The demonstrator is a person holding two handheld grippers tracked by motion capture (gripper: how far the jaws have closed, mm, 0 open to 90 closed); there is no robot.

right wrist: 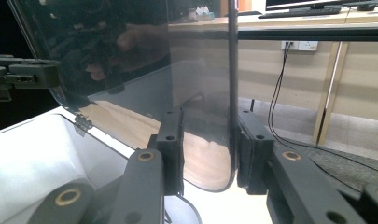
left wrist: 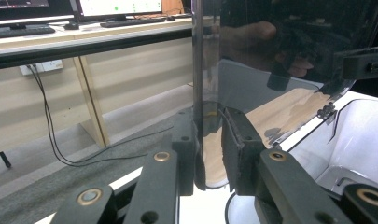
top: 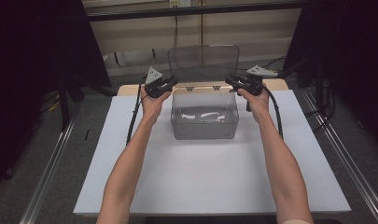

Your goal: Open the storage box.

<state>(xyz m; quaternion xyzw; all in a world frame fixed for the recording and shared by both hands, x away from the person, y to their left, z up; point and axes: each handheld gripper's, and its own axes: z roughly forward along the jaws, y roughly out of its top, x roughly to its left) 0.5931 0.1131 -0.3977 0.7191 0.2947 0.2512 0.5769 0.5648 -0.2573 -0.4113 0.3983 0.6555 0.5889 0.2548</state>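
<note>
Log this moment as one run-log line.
scene: clear plastic box on white table | lid: upright, open | left gripper: shut on lid edge | right gripper: astride opposite edge

Colours as I see them from here: box (top: 204, 122) clear with grey tint, smoky. Lid (top: 203, 63) same smoky grey, see-through, darker at edge (left wrist: 197, 70). Left gripper (top: 171, 84) black, grey three-cornered plate on top; right gripper (top: 229, 80) black, plate likewise grey. Brass-coloured rivets on jaw arms (left wrist: 161, 156) in both gripper views. Cables black. Mat (top: 210, 177) plain white, no pattern. Tabletop strip (top: 130, 88) behind mat light wood. Floor (top: 51, 140) grey carpet. Wall panels (right wrist: 298, 74) beige. Socket (right wrist: 298, 45) white.
</note>
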